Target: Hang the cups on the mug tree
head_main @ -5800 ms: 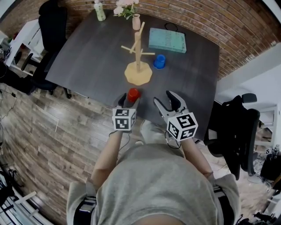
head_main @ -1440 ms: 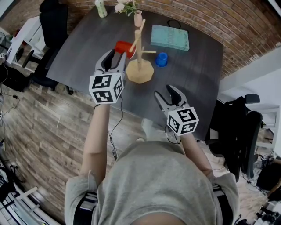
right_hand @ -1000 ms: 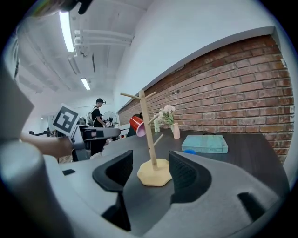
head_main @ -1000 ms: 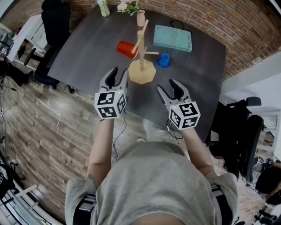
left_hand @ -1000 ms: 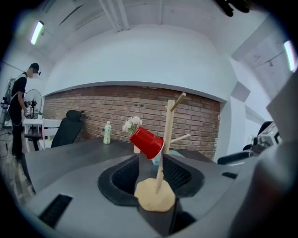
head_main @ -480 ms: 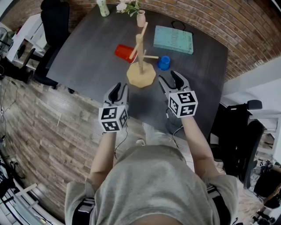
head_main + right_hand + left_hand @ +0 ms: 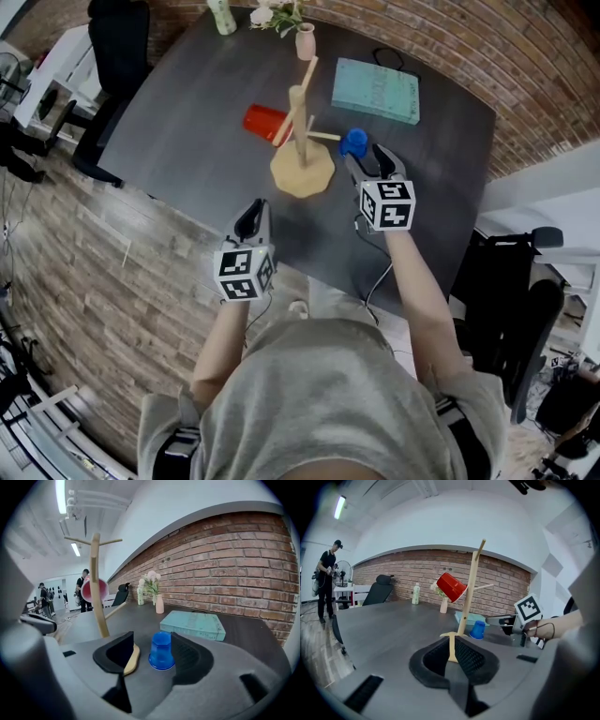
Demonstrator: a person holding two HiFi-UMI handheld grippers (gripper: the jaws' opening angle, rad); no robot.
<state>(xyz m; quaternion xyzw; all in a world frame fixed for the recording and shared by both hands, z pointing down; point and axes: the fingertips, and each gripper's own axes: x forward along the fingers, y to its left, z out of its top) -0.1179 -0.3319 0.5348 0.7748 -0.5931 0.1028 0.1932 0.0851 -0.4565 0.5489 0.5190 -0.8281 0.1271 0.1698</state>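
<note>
The wooden mug tree stands mid-table, and a red cup hangs from its left peg. A blue cup stands upside down on the table right of the tree's base. My right gripper is open around it. In the right gripper view the blue cup sits between the pads with a gap on the left side. My left gripper is at the table's near edge, well back from the tree. Its jaws are closing, almost together, with nothing between them. In the left gripper view the mug tree and red cup show ahead.
A teal book lies behind the blue cup. A pink vase with flowers and a green bottle stand at the far edge. An office chair is at the far left. A person stands left of the table.
My left gripper let go of the red cup on the tree, drew back to the near edge and narrowed its jaws. My right gripper moved forward around the blue cup.
</note>
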